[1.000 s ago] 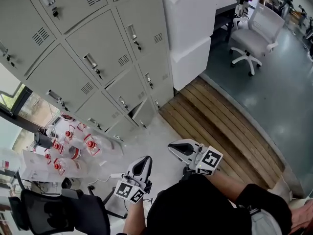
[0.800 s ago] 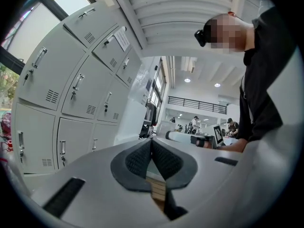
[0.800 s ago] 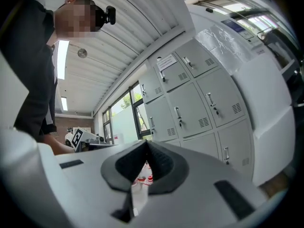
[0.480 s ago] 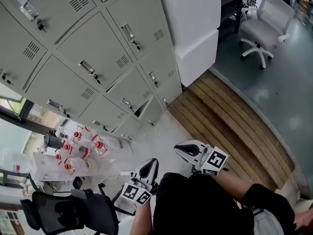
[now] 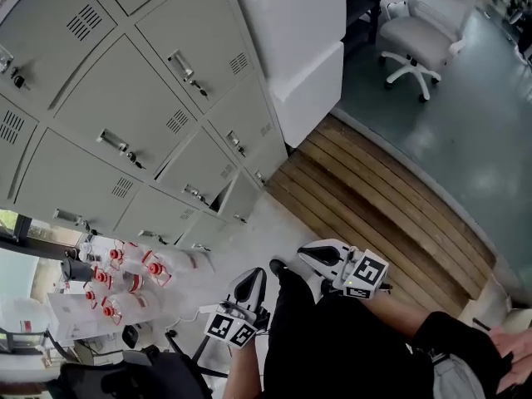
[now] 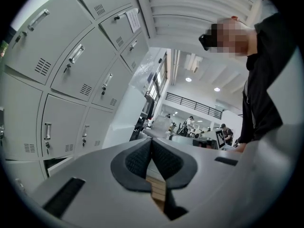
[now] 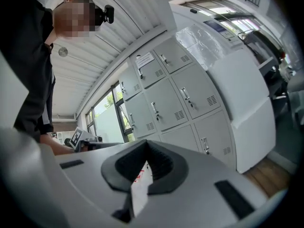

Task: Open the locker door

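You hold your left gripper (image 5: 253,277) and right gripper (image 5: 307,256) low, well apart from the lockers (image 5: 141,106), each with its fingers pressed together on nothing.

Two tools are counted: left tool (image 5: 252,276), right tool (image 5: 309,255). About ten locker doors (image 5: 125,98) are seen, others cut off. One white office chair (image 5: 413,36), two stacked white boxes (image 5: 287,19), roughly five red-capped bottles (image 5: 154,269).
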A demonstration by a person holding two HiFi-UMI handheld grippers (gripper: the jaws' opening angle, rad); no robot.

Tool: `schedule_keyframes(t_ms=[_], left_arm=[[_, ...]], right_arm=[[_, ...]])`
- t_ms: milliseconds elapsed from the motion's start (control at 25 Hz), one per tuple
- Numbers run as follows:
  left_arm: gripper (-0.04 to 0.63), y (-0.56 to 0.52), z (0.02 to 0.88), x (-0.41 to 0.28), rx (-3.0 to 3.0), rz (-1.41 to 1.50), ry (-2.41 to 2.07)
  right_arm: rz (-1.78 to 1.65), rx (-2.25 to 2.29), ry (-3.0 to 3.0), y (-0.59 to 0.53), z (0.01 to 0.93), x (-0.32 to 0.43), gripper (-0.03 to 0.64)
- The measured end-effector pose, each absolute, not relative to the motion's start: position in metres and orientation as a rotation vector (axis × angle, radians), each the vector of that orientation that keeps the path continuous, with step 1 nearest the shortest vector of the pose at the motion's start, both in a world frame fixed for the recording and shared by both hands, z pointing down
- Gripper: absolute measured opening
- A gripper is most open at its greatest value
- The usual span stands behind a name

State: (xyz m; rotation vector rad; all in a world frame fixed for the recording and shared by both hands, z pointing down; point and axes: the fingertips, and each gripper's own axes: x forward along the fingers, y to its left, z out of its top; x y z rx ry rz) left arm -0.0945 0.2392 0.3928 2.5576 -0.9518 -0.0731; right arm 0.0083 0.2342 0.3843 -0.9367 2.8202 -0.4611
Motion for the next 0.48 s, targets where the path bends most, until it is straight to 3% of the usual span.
schedule_keyframes(t_ms=[480], left_arm=[[0.015,0.105,0.377,-0.136,2.613,-0.134,-0.917]], right_arm=[[-0.407,-0.994,2.854,0.101,0.369,-0.036,0.011]])
